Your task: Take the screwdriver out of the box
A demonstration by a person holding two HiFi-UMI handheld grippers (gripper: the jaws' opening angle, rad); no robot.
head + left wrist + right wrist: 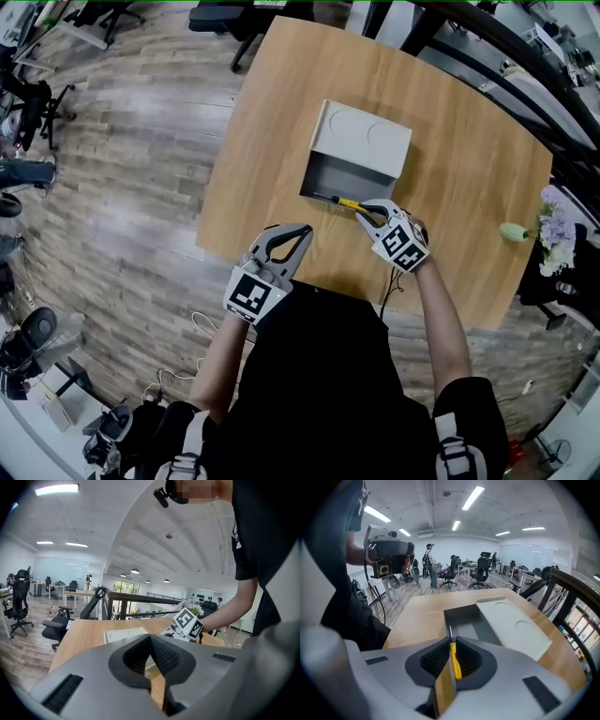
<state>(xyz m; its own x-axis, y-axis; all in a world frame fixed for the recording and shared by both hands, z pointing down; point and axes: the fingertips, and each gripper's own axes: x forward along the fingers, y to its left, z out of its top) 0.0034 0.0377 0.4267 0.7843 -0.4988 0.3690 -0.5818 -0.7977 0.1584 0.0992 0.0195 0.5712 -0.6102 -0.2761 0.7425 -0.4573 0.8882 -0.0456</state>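
Screwdriver (454, 660): judged light and stiff, with a smooth thin handle likely to swivel or slip between pads. Best gripped mid-handle, which was where it was clamped. Small tool with a yellow handle and a thin dark metal shaft. The right gripper (361, 212) was clenched on the handle, shaft sticking out past the jaw tips. In the head view it sat just right of frame centre, shaft aimed toward the upper left, tip over the near edge of the box (339, 174). Couldn't tell if the tip was fully clear of the rim. The box was a dark grey tray with a pale lid (366, 136) flipped open behind it, on a round-cornered wooden table (459, 150). The left gripper (302, 231) was at lower centre-left by the table's near edge, jaws pressed together, nothing between them. A flower vase (514, 232) stood at the right edge of the table.
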